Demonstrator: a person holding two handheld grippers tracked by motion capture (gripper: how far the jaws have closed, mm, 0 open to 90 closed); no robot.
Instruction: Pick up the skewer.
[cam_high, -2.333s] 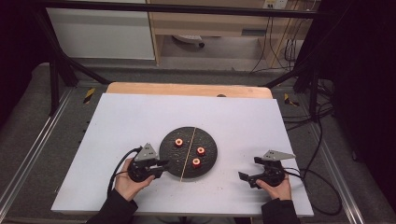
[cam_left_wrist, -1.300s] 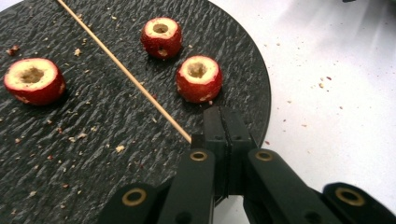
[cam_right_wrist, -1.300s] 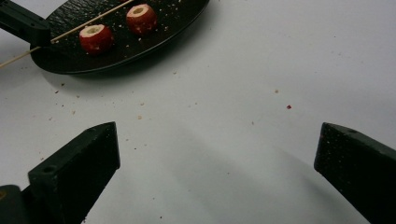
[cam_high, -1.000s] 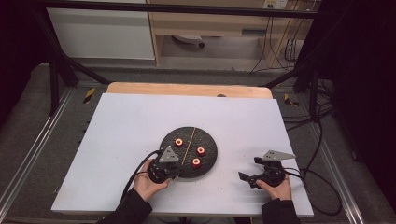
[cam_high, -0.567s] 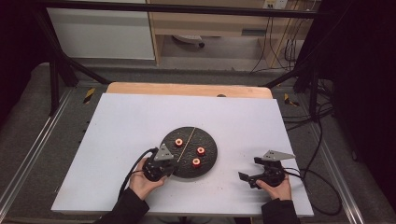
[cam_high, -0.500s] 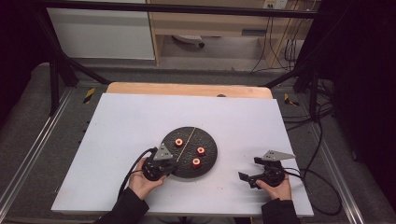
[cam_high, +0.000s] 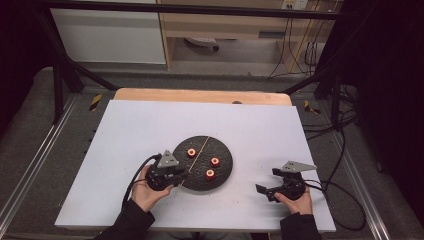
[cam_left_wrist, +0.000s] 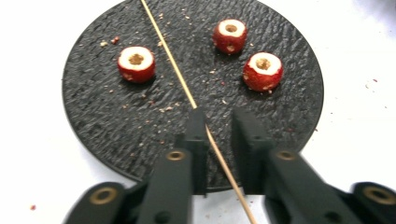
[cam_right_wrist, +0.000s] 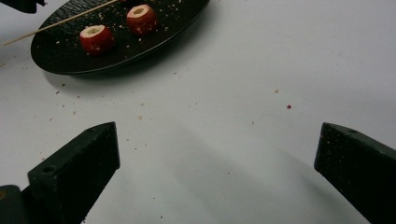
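Observation:
A round black plate (cam_high: 222, 150) (cam_left_wrist: 102, 116) sits mid-table with three cored red fruits (cam_high: 215, 161) (cam_left_wrist: 136, 63) on it. A thin wooden skewer (cam_high: 200, 151) (cam_left_wrist: 173, 65) lies across the plate. My left gripper (cam_high: 184, 174) (cam_left_wrist: 219, 128) is at the plate's near-left edge. Its jaws have just been opening and stand slightly apart, with the skewer's near end running between them, close to the left jaw and not pinched. My right gripper (cam_high: 268, 181) (cam_right_wrist: 217, 154) rests open on the table right of the plate, nothing between its jaws.
The white tabletop (cam_high: 150, 125) carries scattered crumbs around the plate. Cables trail from both grippers toward the near edge. A wooden board edge (cam_high: 200, 96) lies at the table's far side, with metal frame rails left and right.
The left gripper went in over the plate's left edge, then drew back a little toward the near left, and its jaws parted. The right gripper kept still.

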